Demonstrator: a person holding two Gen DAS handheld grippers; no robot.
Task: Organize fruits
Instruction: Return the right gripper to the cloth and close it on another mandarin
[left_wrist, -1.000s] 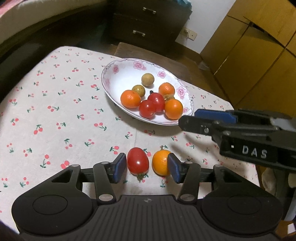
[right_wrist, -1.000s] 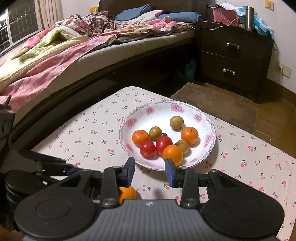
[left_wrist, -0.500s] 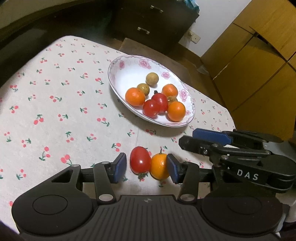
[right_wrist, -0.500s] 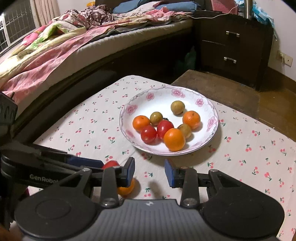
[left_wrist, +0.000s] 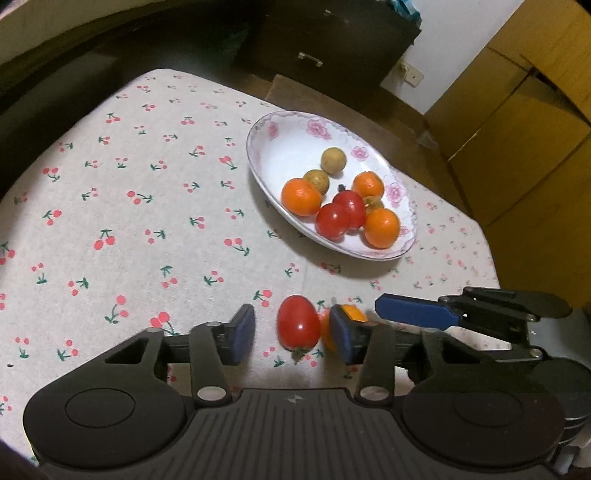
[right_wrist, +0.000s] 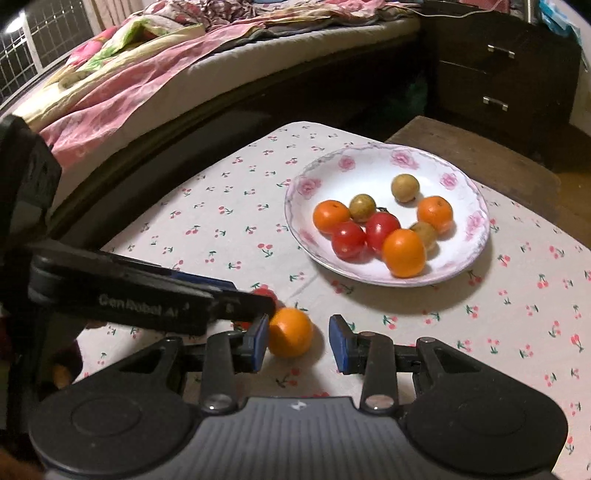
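Note:
A red tomato (left_wrist: 298, 322) and a small orange (left_wrist: 349, 315) lie side by side on the cherry-print cloth. My left gripper (left_wrist: 291, 334) is open with the tomato between its pads; the right pad stands in front of the orange. My right gripper (right_wrist: 299, 343) is open, and the orange (right_wrist: 290, 332) lies between its pads against the left one. The tomato (right_wrist: 264, 293) is mostly hidden behind the left gripper's finger there. A white floral plate (left_wrist: 295, 147) holds several oranges, tomatoes and brownish fruits; it also shows in the right wrist view (right_wrist: 476, 240).
The right gripper's blue-padded finger (left_wrist: 417, 314) reaches in from the right beside the orange. A bed (right_wrist: 147, 74) and dark drawers (right_wrist: 498, 74) stand beyond the table. A wooden cabinet (left_wrist: 517, 129) stands to the right. The table edge curves at far left.
Both grippers have moved in around the two loose fruits. The left gripper shifted left, so its right pad now covers the orange. The orange now lies between the right gripper's pads.

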